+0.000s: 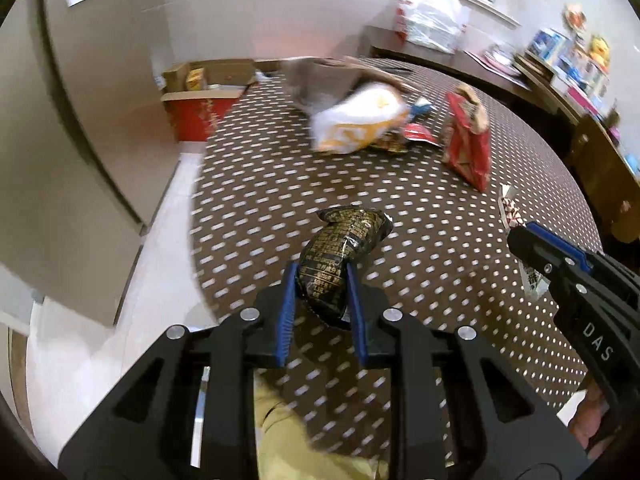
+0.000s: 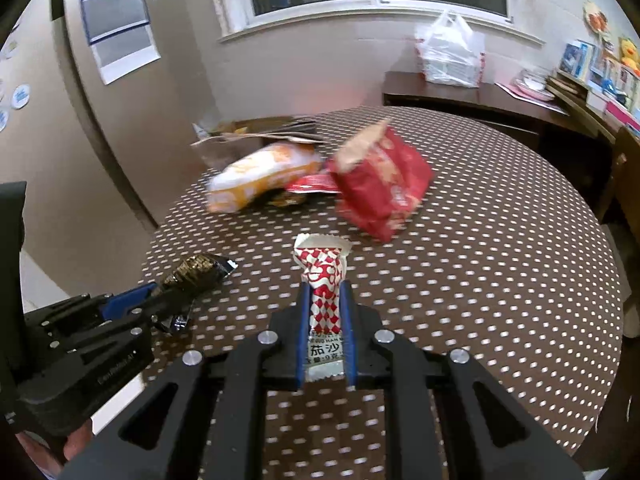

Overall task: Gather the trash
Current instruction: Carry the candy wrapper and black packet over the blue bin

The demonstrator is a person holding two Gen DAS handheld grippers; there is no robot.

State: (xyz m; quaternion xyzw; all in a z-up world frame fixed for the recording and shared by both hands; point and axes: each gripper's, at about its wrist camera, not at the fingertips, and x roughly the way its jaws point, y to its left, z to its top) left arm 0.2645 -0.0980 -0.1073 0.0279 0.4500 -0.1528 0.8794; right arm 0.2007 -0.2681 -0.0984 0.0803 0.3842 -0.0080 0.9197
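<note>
My left gripper (image 1: 322,272) is shut on a crumpled black-and-gold wrapper (image 1: 348,232), held above the near left edge of the round table with the brown dotted cloth (image 1: 280,184). My right gripper (image 2: 325,286) is shut on a red-and-white patterned sachet (image 2: 322,264), which sticks up past its fingertips. In the right wrist view the left gripper (image 2: 158,294) and its wrapper (image 2: 200,270) show at the lower left. In the left wrist view the right gripper (image 1: 516,236) enters from the right edge with the sachet (image 1: 511,210).
Further back on the table lie an orange-and-white snack bag (image 2: 264,178), a brown paper bag (image 2: 256,136), a red paper bag (image 2: 380,184) and a small red packet (image 2: 312,184). A red cardboard box (image 1: 196,112) stands on the floor. A white plastic bag (image 2: 450,54) rests on a dark sideboard.
</note>
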